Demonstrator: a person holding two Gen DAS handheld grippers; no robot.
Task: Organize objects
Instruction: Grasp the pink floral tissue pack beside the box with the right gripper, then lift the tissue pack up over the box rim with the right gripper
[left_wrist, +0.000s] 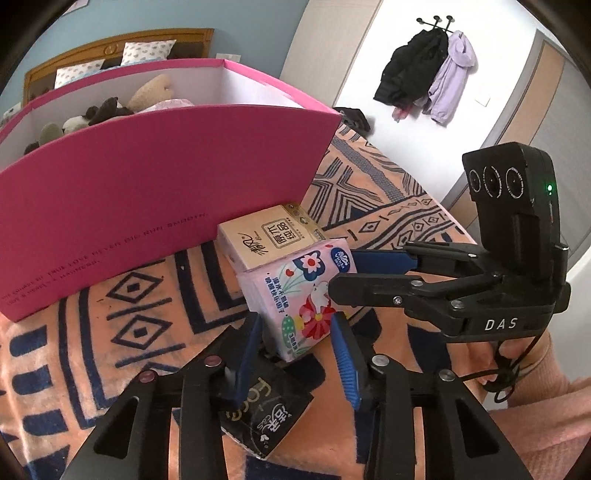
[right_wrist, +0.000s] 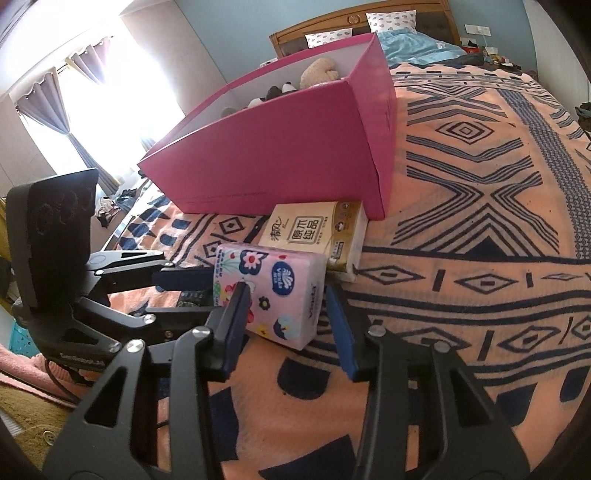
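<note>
Basically, the pink tissue pack (left_wrist: 295, 295) is pinched at its near end by the left gripper (left_wrist: 297, 334) and straddled by the right gripper (right_wrist: 286, 301), whose actual squeeze can't be told. It's kept on the blanket (right_wrist: 461, 258) against the beige pack (right_wrist: 314, 229), probably to be lifted over the box (right_wrist: 277, 155) wall, with open room left only to the right.

pink floral tissue pack (left_wrist: 295, 291) | tilted on blanket | touching beige tissue pack (left_wrist: 267, 236)
</note>
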